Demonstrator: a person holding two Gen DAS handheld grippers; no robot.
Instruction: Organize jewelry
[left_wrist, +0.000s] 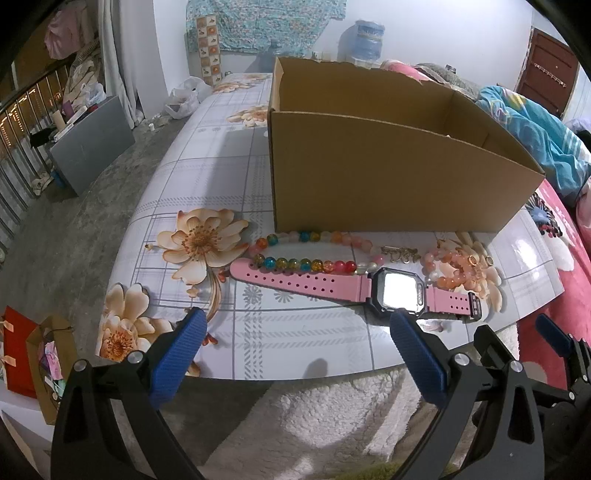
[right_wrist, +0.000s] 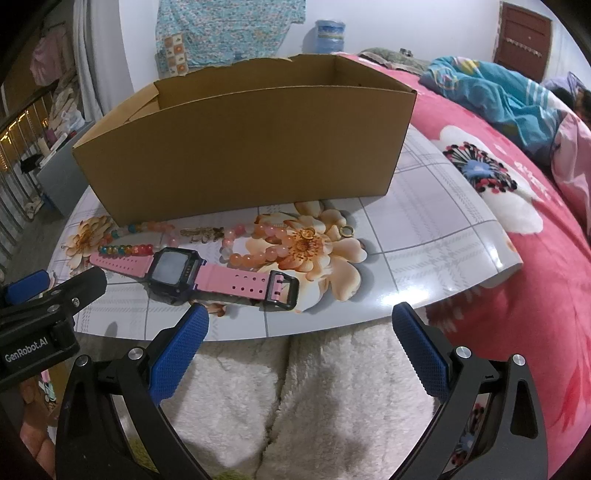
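Table (left_wrist: 295, 350): a flower-patterned top, carrying the following.

Box (left_wrist: 388, 177): open brown cardboard, standing upright at the back of the jewelry; its inside is not showing any contents from either view.

Watch (left_wrist: 397, 293): pink strap, dark square case, lying flat and stretched out along the near side of the table, buckle end pointing toward the right gripper's side.

Colored bead string (left_wrist: 306, 263): lying just behind the watch strap, its far stretch touching the foot of the box.

Peach bead bracelet (right_wrist: 273, 251): coiling just behind the watch, beside a small gold trinket (right_wrist: 203, 232) and a gold ring (right_wrist: 346, 231).

Left gripper (left_wrist: 295, 328): hovering over the near table edge, jaws standing wide apart, holding nothing; one blue pad (left_wrist: 417, 354) is sitting just in front of the watch case.

Right gripper (right_wrist: 299, 325): hovering at the table edge near the buckle, jaws wide apart, holding nothing.
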